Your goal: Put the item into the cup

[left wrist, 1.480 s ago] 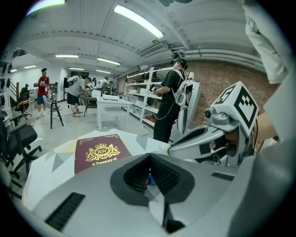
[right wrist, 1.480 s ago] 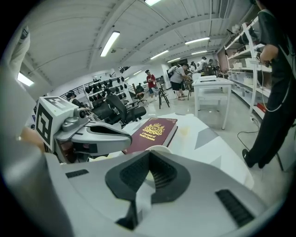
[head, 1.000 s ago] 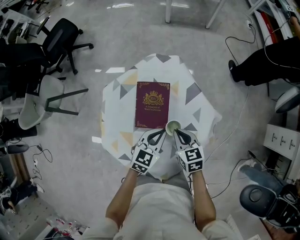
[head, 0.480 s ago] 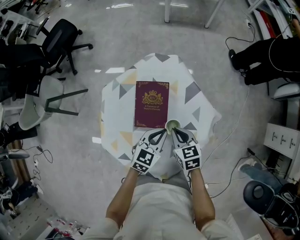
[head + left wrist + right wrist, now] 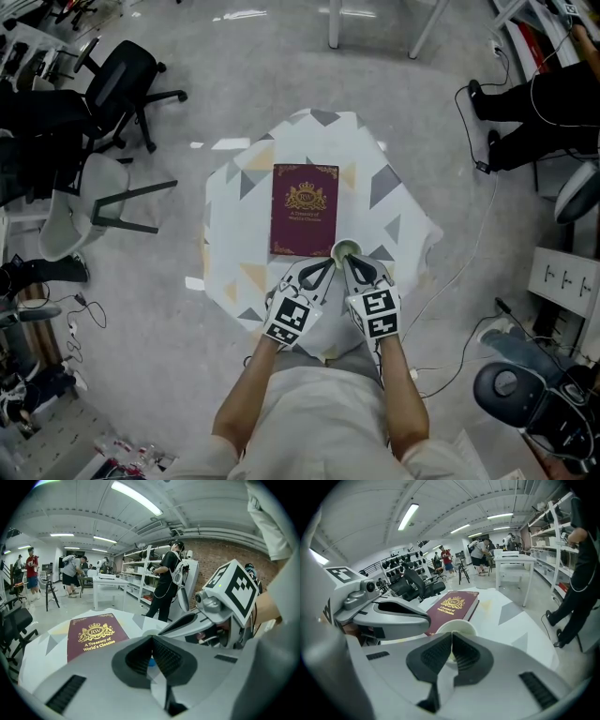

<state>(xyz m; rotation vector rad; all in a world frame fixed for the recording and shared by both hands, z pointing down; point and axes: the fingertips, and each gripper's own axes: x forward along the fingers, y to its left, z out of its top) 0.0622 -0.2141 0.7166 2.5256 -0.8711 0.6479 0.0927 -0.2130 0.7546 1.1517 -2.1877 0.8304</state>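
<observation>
- Left gripper view shows the left gripper with its jaws closed tip to tip. A small blue item shows in the slit between the pads and looks pinched there.
- Right gripper view shows the right gripper closed too, with nothing in it. The cup stands upright just beyond its tips, beside the maroon book.
- Head view puts both grippers at lower centre of the frame, over the patterned surface, with the cup just above and between their tips.
- The step in hand, as I judge it, is carrying the item over the rim. Bring the left tips squarely above the cup's mouth before parting them. The mouth is narrow and the item tiny, so a release from the side would likely miss.
- Hold the right gripper off the cup's wall, since a nudge could tip it.
</observation>
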